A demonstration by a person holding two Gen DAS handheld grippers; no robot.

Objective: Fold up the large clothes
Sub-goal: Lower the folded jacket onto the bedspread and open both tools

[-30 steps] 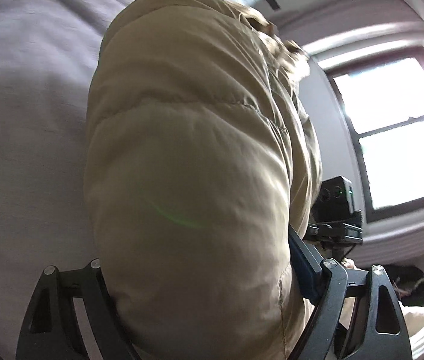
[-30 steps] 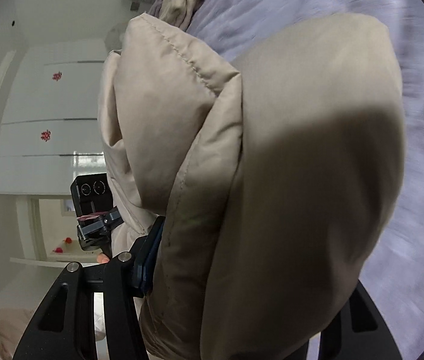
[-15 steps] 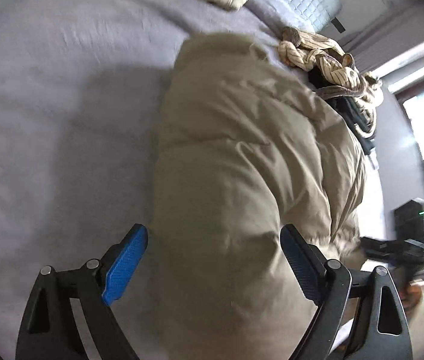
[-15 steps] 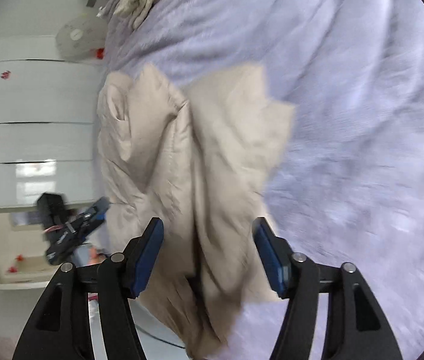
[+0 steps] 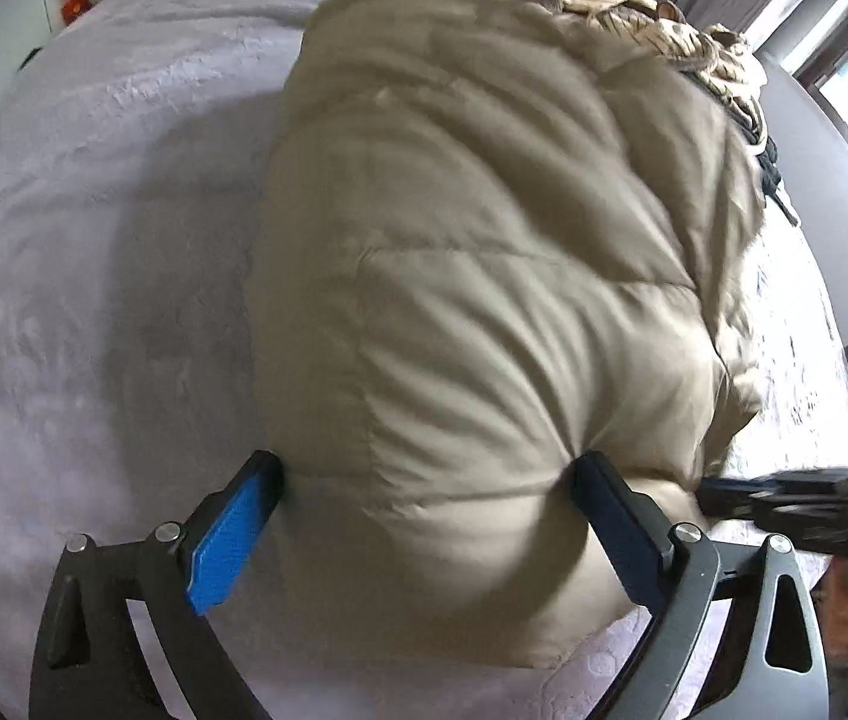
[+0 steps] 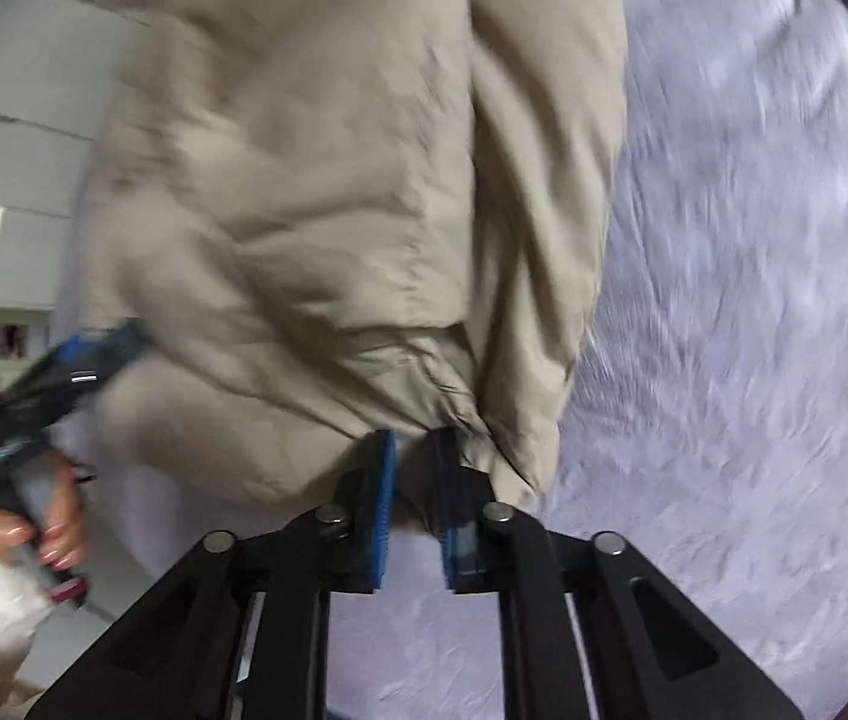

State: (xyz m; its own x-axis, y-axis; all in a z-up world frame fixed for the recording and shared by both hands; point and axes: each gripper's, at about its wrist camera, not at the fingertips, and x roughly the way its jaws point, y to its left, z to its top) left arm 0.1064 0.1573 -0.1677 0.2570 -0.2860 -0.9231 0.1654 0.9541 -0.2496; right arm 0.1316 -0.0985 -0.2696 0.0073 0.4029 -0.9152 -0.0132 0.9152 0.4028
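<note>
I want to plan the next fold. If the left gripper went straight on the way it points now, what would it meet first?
The left gripper would meet the beige padded jacket at once: the bulk already sits between its wide-open jaws, which have just been opening. Beneath lies the lilac bedspread.

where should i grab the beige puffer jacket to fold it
Probably the thin hem edge of the beige puffer jacket, coming in low from the near side along the bedspread. The quilted body is too puffy to pinch, while the edge gathers flat.
</note>
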